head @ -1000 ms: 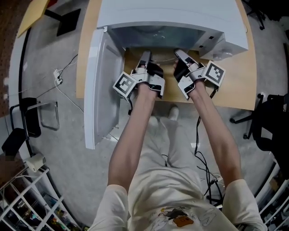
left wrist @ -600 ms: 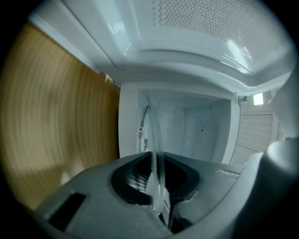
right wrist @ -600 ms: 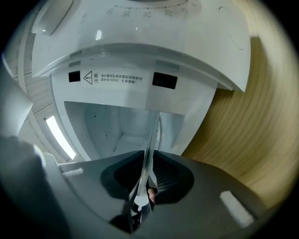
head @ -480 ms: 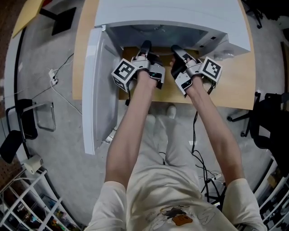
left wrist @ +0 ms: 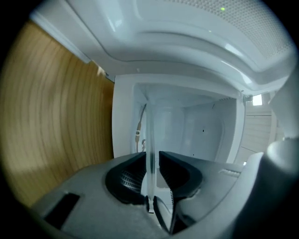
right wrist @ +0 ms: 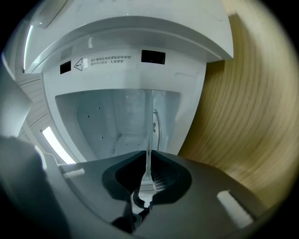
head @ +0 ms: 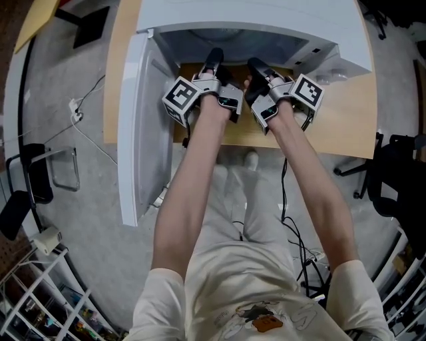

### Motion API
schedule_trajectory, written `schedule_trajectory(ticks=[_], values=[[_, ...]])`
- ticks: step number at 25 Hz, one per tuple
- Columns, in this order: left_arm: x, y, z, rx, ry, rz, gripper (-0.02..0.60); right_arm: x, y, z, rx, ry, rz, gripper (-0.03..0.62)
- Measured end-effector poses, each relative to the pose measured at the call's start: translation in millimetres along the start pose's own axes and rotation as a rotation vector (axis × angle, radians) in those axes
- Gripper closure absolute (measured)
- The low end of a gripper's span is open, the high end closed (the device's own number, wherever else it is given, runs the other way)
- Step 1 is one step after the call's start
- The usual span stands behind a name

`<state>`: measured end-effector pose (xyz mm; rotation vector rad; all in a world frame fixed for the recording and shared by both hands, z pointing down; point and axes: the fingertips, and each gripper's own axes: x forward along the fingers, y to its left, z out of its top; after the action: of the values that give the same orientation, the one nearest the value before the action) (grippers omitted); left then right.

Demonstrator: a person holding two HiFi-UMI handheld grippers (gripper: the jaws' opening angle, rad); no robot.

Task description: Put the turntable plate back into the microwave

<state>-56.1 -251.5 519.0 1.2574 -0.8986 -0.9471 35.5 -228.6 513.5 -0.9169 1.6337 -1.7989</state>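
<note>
Up on the head view, my arms are stretched over the wooden table (head: 346, 126). The left gripper (head: 214, 61) and right gripper (head: 255, 68) poke side by side into the mouth of the white microwave (head: 266, 20), whose door (head: 136, 140) is swung wide at the picture's left. I can't pick out the glass from up there. The left gripper view sorts that out: the turntable plate (left wrist: 150, 126) shows edge-on as a thin, clear, slightly frosty strip running from between the jaws into the cavity (left wrist: 201, 126). These jaws are opening, with a sliver of gap on one side, so nothing is pinched and the plate just stands between the ribbed black pads (left wrist: 127, 179). The walls in there are smooth, glossy white, and the table beside them is warm wood grain. In the right gripper view it's the same glass sliver, but the jaws are closing and nipped tight on the rim, so I'd say this side is carrying it. My read is that we're at the set-down, with the plate mostly inside and its near rim at the opening. I can't tell if it's seated on the floor yet. The next move wants a gentle lowering until it settles flat, then letting go on the right and backing both grippers straight out. Glass on plastic pads is slippery, so no rushing.
</note>
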Motion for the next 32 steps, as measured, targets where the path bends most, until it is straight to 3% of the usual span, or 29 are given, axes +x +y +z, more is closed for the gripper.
schedule_trajectory(ticks=[6, 14, 16, 20, 25, 29, 32], values=[[-4, -2, -4, 0.082, 0.018, 0.037, 0.535, 7, 4, 12, -0.007, -0.042, -0.013, 0.556], [6, 8, -9, 0.104, 0.037, 0.097, 0.554, 7, -7, 27, -0.016, -0.08, -0.105, 0.547], [9, 7, -7, 0.112, 0.025, 0.092, 0.555, 4, 0, 23, -0.031, -0.073, -0.099, 0.505], [15, 5, 0, 0.122, 0.008, 0.105, 0.555, 7, 14, 11, -0.137, -0.012, -0.114, 0.513], [9, 5, 12, 0.11, -0.023, 0.126, 0.557, 6, 14, 5, -0.126, 0.012, -0.117, 0.516], [6, 6, 20, 0.089, -0.044, 0.139, 0.554, 4, 7, 0, -0.118, 0.022, -0.126, 0.525], [5, 2, 17, 0.095, -0.034, 0.145, 0.501, 4, 6, -1, -0.112, 0.028, -0.128, 0.525]])
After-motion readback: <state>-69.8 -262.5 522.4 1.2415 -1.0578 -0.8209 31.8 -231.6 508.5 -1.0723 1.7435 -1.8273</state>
